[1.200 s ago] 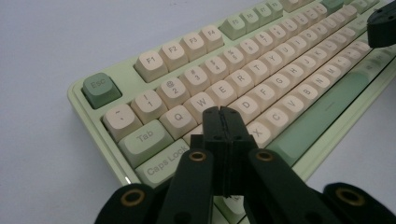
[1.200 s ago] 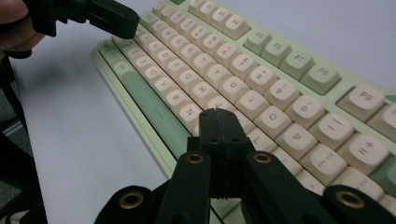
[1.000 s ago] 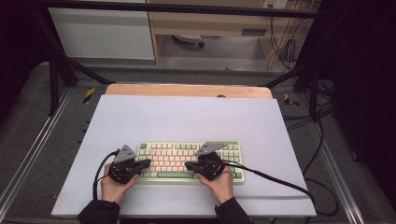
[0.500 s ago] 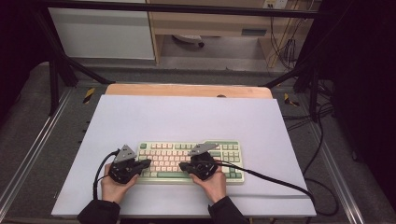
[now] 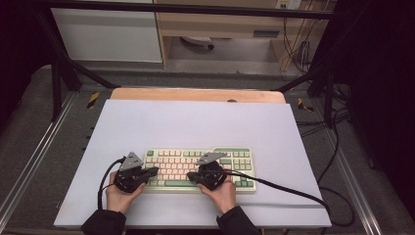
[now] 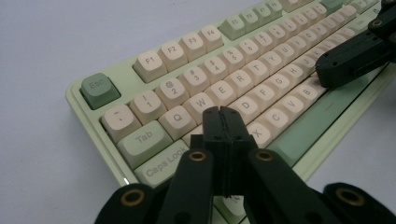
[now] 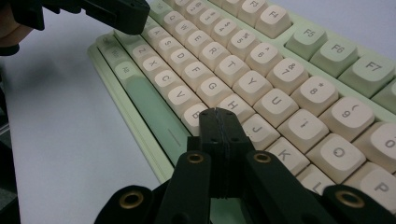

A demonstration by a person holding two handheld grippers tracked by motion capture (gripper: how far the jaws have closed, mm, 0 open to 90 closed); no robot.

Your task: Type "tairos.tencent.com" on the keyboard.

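Low in the high view, just left of centre, the keyboard lies flat on the tabletop, its long side running across the frame. Both tongs hover over its near rows: the left tongs above the left letter keys, the right tongs above the middle ones. In the left gripper view the left tongs are pressed together with nothing between them, tip over the keys near the frame's centre; the right tongs are likewise closed and empty, poised near the B key. Wide bare surface stretches above the keyboard toward the wooden strip at the far edge, with narrower margins at the left, right and bottom. The keycaps are rounded, matte cream and sage green in a pale green case; the tabletop is smooth and pale lavender-grey.
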